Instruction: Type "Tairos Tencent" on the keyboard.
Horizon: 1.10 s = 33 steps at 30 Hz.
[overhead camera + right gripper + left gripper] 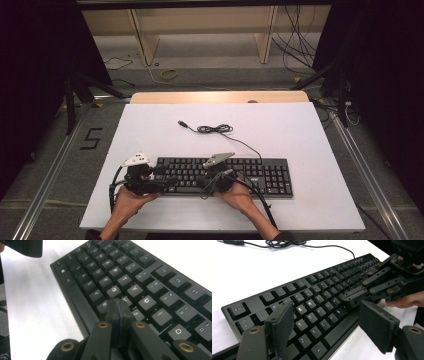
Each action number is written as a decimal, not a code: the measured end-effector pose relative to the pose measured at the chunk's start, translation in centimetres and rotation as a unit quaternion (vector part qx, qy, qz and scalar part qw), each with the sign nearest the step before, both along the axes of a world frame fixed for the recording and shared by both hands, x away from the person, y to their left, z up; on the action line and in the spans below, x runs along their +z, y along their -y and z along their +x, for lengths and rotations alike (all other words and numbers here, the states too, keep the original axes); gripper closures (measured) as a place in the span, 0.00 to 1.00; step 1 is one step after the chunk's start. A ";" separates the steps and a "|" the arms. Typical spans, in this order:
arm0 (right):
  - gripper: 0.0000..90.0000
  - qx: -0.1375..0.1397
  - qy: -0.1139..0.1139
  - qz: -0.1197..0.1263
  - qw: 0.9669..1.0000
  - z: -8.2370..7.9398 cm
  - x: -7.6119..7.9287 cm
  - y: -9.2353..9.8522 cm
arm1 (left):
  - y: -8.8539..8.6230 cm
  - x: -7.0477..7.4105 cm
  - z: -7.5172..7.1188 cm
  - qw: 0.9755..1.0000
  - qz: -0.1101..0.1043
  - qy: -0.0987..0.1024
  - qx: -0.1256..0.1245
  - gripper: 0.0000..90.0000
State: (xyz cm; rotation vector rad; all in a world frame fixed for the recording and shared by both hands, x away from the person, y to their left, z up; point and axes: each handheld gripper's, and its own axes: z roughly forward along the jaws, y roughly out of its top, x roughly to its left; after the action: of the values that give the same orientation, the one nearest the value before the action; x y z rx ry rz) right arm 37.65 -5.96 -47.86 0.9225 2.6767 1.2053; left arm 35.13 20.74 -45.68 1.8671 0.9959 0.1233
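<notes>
High view: black keyboard [220,176] lies on white table [300,135], near my edge; my left gripper [159,181] at its left end, my right gripper [212,177] mid-board.

Left gripper view: my jaws wide, straddling left keys, nothing gripped.

Right gripper view: my jaws pressed together, tips probably resting on key near H.

High view looks down over the whole keyboard [220,175]; both gripper views sit low and close, sharing its letter keys [312,307].
</notes>
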 end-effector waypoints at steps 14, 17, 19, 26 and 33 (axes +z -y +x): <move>0.99 -0.009 -0.003 0.005 1.000 -0.2 -0.2 0.0 | -0.1 0.0 0.1 1.000 0.004 0.001 0.000 0.31; 0.98 -0.008 -0.003 0.010 1.000 -0.2 0.0 0.1 | -0.2 0.0 0.2 1.000 0.001 0.000 0.003 0.31; 0.98 -0.010 -0.003 0.011 1.000 -0.3 0.0 0.1 | -0.2 0.0 0.2 1.000 0.002 0.000 0.004 0.31; 0.96 -0.008 0.000 0.023 1.000 -0.3 0.5 0.2 | -0.3 0.0 0.2 1.000 0.003 0.002 0.003 0.32; 0.93 -0.014 0.005 0.032 0.999 -0.2 1.1 0.7 | -0.3 0.0 0.2 1.000 0.004 0.002 0.004 0.32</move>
State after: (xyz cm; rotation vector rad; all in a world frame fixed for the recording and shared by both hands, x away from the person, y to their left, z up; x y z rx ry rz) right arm 37.47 -6.65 -46.81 0.9581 2.6223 1.2942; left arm 35.36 20.99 -45.67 1.8693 1.0014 0.1361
